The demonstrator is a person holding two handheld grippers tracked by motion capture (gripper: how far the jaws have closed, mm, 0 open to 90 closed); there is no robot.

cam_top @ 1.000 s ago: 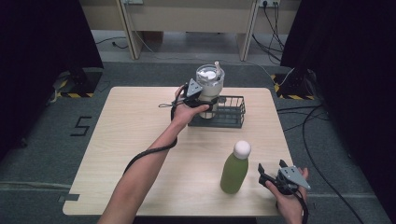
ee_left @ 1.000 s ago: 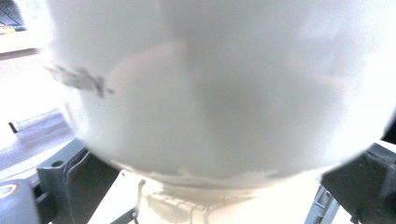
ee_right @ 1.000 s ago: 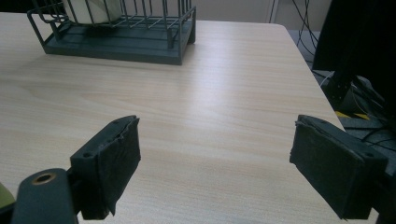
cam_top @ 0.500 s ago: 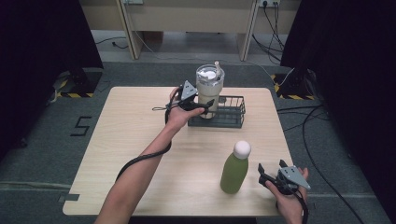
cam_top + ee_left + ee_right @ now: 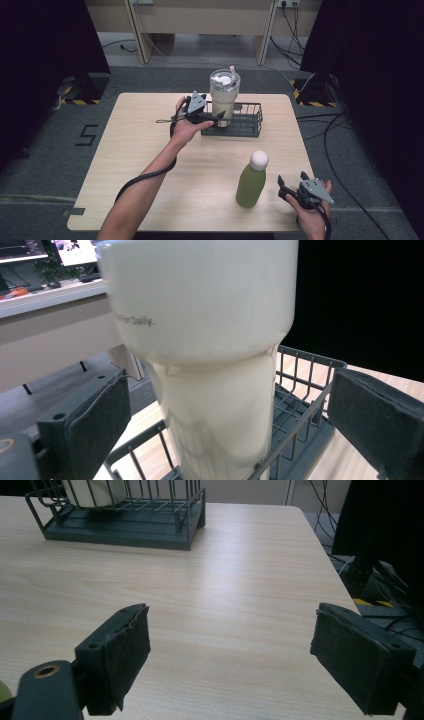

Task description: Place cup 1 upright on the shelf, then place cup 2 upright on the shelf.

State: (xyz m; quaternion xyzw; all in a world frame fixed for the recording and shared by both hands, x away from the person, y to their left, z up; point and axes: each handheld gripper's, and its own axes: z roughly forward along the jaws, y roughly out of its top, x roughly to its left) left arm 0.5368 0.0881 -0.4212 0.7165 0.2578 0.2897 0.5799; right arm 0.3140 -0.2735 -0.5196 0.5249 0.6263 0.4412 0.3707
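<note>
Left tool [image 5: 214,118] drawn back from tumbler [image 5: 223,97], gaping, empty; right tool [image 5: 291,185] gaping, empty.

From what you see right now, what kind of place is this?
Probably a lab or recording room, not a home: a plain wooden table stands on grey carpet, loose cables run across the floor, dark curtains hang at both sides, and a workbench with monitors stands behind.
</note>
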